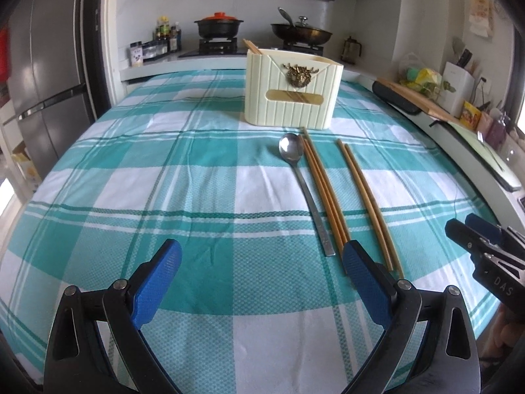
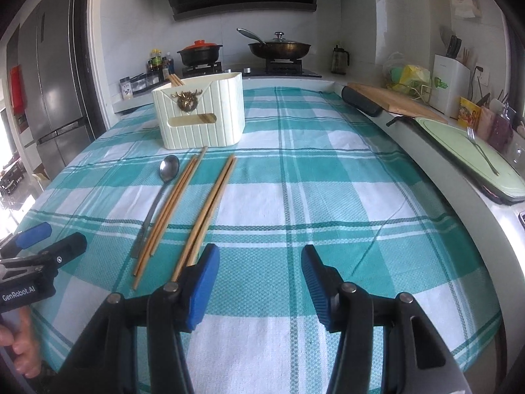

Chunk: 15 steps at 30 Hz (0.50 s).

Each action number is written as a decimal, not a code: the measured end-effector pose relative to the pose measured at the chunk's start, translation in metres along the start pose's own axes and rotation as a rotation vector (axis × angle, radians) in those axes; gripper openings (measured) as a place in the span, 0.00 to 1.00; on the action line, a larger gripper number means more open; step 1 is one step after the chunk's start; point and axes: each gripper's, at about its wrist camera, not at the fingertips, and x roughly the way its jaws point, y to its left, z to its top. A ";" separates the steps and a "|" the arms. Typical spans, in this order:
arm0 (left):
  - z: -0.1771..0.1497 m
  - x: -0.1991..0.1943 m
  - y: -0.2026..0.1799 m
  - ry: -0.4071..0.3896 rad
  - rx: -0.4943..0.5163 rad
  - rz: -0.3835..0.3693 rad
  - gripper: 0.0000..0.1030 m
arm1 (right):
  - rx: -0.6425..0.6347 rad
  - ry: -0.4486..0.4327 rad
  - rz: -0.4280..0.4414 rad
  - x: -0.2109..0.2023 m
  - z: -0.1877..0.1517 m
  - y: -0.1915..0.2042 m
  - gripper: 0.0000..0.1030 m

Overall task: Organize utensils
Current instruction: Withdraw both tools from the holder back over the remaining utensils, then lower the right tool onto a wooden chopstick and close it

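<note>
A cream ribbed utensil holder [image 1: 293,91] [image 2: 200,113] stands at the far side of the checked tablecloth, with chopstick tips poking out of its left end. In front of it lie a steel spoon [image 1: 303,184] [image 2: 160,187], a pair of wooden chopsticks [image 1: 323,190] [image 2: 170,211] and a second pair [image 1: 369,205] [image 2: 206,211]. My left gripper [image 1: 262,269] is open and empty, its right finger just in front of the first pair's near ends. My right gripper [image 2: 261,272] is open and empty, its left finger over the second pair's near ends.
A stove with a black pot [image 1: 218,26] and a lidded pan [image 1: 300,32] stands behind the table. A fridge [image 1: 46,75] is at the left. On the right counter lie a wooden board [image 2: 393,98], a green tray with a fork [image 2: 482,154] and jars.
</note>
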 end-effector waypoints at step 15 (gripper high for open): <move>-0.003 0.008 0.003 -0.011 0.012 0.035 0.96 | 0.034 0.103 0.082 0.038 0.005 0.007 0.37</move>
